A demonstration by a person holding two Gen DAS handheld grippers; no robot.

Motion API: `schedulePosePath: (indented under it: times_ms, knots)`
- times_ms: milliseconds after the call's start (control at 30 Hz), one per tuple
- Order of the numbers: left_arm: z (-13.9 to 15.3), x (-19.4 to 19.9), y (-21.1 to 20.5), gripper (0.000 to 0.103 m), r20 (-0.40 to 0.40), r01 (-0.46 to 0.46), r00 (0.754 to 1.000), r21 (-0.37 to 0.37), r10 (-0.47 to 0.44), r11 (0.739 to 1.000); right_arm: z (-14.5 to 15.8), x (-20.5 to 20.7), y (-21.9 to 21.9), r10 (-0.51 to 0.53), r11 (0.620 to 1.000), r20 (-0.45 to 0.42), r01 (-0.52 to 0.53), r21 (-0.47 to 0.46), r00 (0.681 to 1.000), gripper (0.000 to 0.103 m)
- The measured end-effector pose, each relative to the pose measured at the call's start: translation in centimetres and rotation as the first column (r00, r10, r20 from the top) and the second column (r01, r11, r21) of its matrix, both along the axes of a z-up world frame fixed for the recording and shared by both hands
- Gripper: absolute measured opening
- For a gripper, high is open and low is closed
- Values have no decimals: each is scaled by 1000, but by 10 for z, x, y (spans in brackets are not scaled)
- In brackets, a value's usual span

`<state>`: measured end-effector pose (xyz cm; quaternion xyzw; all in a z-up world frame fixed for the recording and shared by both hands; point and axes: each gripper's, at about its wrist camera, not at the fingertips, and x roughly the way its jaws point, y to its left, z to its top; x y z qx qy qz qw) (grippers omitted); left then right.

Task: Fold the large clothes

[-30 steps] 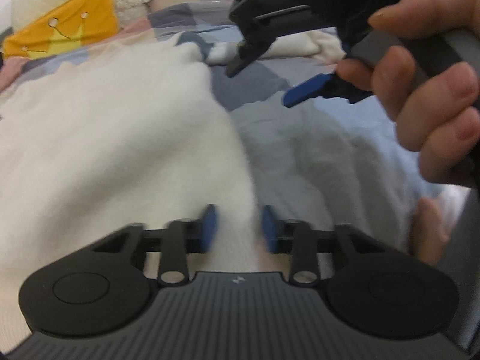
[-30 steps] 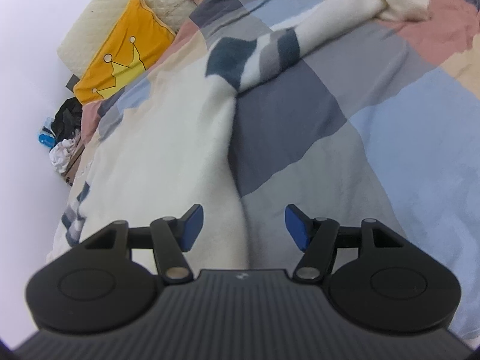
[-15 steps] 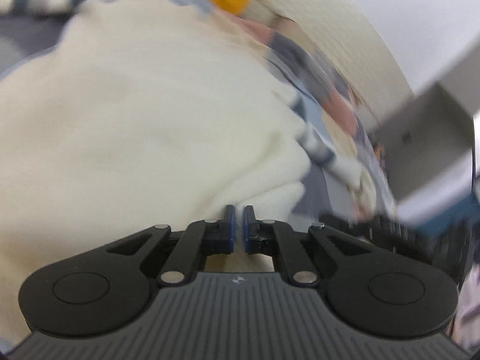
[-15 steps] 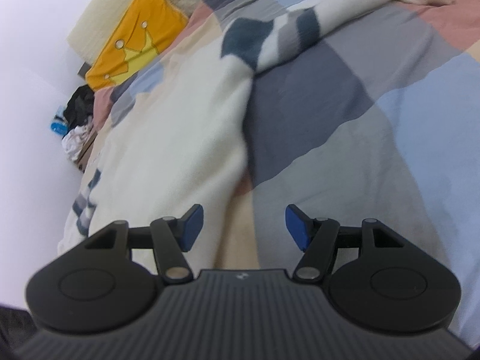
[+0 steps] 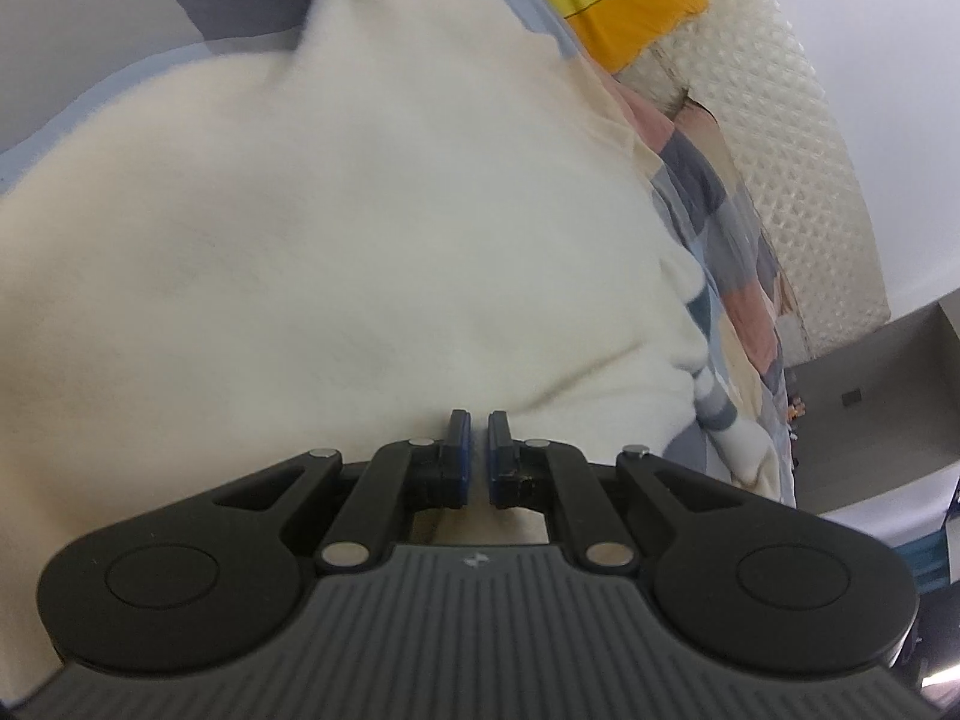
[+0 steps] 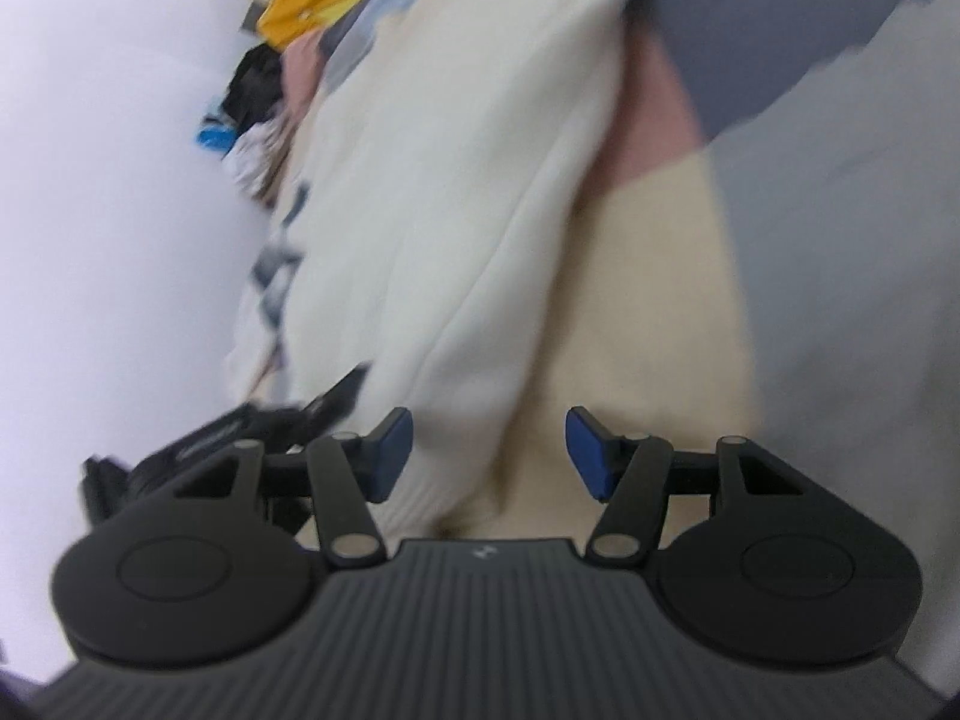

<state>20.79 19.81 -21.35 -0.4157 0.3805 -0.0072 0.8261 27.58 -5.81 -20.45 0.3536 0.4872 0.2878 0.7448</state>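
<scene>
Right now the cream sweater [image 5: 360, 228] lies spread on the patchwork bedspread [image 5: 156, 48], filling most of the left wrist view. Left gripper [image 5: 478, 420] is clenched at the garment's near hem — blue pads almost touching, cream fabric showing in the thin slit between them, so it's pinching the sweater edge. A striped cuff [image 5: 714, 396] sticks out to the right of it. Yellow crown pillow [image 5: 630, 0] sits at the head of the bed against a quilted headboard [image 5: 798, 150].

Right wrist view is blurred. Right gripper [image 6: 489, 444] has jaws apart and has just been narrowing — the sweater's edge [image 6: 456, 252] and beige bedspread lie below the gap, neither pad pressing on cloth. Dark clutter [image 6: 258, 78] by the wall, far side.
</scene>
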Motion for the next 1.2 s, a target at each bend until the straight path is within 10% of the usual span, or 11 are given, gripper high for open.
schedulePosePath:
  times_ms: [500,1200]
  knots:
    - [0,-5,24,4,-25,-94,995,2,94,996,7,-13,2,0,978,-16,3,211,1000,57]
    - [-4,-9,21,4,-41,-94,994,59,97,994,27,-22,-75,-365,866,80,306,396,928,33]
